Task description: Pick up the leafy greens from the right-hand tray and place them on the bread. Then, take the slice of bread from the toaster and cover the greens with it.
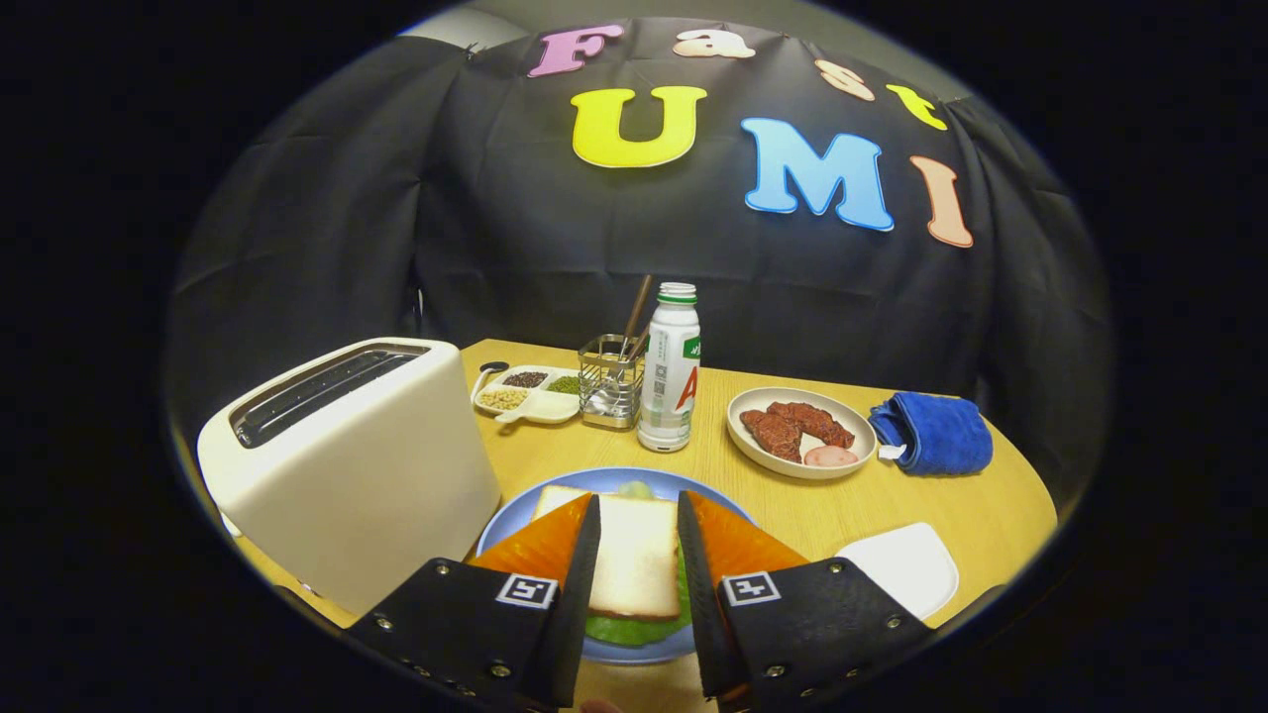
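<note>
Wooden tabletop (852, 510) fronts the black cloth wall. On it, a blue plate (515, 525) carries a slice of bread (634, 555) lying flat over leafy greens (619, 631), whose green edge shows beneath the slice's near side. The gripper (639, 515) hangs over the plate with its fingers parted about the width of the slice; the bread lies in the gap between them, and whether the fingers touch it I cannot tell. A white toaster (347, 465) stands just beside the plate. A white tray (906, 564) sits on the other side. Beyond the fingers stand a white bottle (669, 371) and a plate of meat (800, 431).
</note>
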Demonstrator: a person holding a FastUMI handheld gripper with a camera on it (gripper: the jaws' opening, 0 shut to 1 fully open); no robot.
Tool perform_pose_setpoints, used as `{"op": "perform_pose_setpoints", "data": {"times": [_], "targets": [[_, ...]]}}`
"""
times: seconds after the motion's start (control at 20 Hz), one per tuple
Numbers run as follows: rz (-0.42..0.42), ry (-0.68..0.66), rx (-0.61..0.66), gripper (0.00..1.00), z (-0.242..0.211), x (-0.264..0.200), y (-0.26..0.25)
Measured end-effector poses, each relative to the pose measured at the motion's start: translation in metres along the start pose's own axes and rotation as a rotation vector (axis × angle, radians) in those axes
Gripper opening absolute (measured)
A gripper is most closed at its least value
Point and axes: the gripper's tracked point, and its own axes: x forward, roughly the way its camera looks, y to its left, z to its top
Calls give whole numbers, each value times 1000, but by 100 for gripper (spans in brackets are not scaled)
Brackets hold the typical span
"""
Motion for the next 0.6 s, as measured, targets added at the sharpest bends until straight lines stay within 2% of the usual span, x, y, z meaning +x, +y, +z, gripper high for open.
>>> {"op": "perform_pose_setpoints", "data": {"times": [0.25, 0.6], "targets": [[30, -63, 2, 46, 15, -19, -10], [-4, -165, -2, 46, 32, -44, -54]]}}
